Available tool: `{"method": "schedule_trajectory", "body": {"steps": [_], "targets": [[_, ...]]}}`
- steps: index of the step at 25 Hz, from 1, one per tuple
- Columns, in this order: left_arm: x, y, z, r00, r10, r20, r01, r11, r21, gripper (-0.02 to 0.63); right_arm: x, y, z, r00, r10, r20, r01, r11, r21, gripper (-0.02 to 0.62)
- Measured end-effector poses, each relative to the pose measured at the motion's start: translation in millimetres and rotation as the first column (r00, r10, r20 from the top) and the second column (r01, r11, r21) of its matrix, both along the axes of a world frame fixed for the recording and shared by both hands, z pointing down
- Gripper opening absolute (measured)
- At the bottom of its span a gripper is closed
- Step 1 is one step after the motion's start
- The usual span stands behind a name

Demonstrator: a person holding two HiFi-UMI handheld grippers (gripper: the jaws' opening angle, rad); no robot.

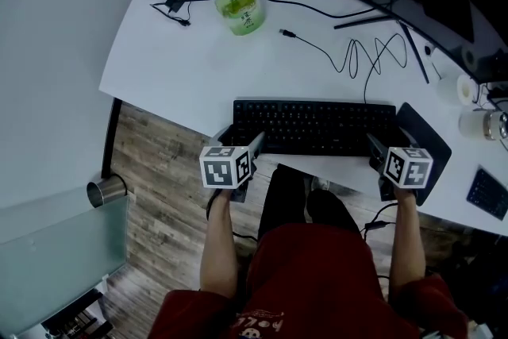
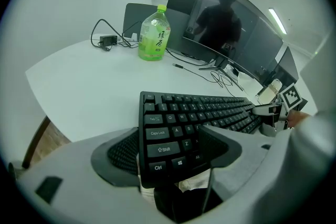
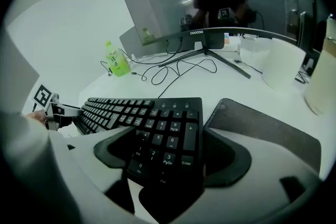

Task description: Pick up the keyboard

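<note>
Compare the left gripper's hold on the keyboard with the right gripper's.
The left gripper clamps the keyboard at its Ctrl-Shift corner; the right gripper clamps its number-pad corner. The right gripper sits beside the dark mouse pad; the left gripper has bare white desk beside it. Both have jaws closed on the keyboard.

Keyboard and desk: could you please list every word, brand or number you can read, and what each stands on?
"Tab", "Caps Lock", "Shift", "Ctrl": keyboard, left-end keys.
"Enter", "PgDn", "3", "6": number pad keys.
"coocaa": monitor, lower bezel.
Label on the bottle: too blurred to read.
Print on the shirt: partly cut off, unreadable.
</note>
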State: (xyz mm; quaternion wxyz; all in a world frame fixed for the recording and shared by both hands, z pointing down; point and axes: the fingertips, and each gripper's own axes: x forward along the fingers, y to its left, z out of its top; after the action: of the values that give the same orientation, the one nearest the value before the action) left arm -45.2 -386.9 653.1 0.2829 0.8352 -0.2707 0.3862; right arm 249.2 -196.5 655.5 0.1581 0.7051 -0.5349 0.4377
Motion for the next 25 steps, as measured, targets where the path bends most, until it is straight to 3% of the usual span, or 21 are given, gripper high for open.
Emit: {"method": "schedule_trajectory", "body": {"steps": [12,25], "targets": [[-3,3,-17,1.000,-0.014,-0.020,0.015,0.998,0.060,0.348,0,0,-12,1.000,0.002,-0.019,-0.001,0.998,0.055,0.390],[11,-10,-93,0.995,-0.017,-0.102,0.043,0.967,0.250,0.347,14,-16,-72,0.997,0.019,-0.069,-0.003,0.972,0.234,0.390]]}}
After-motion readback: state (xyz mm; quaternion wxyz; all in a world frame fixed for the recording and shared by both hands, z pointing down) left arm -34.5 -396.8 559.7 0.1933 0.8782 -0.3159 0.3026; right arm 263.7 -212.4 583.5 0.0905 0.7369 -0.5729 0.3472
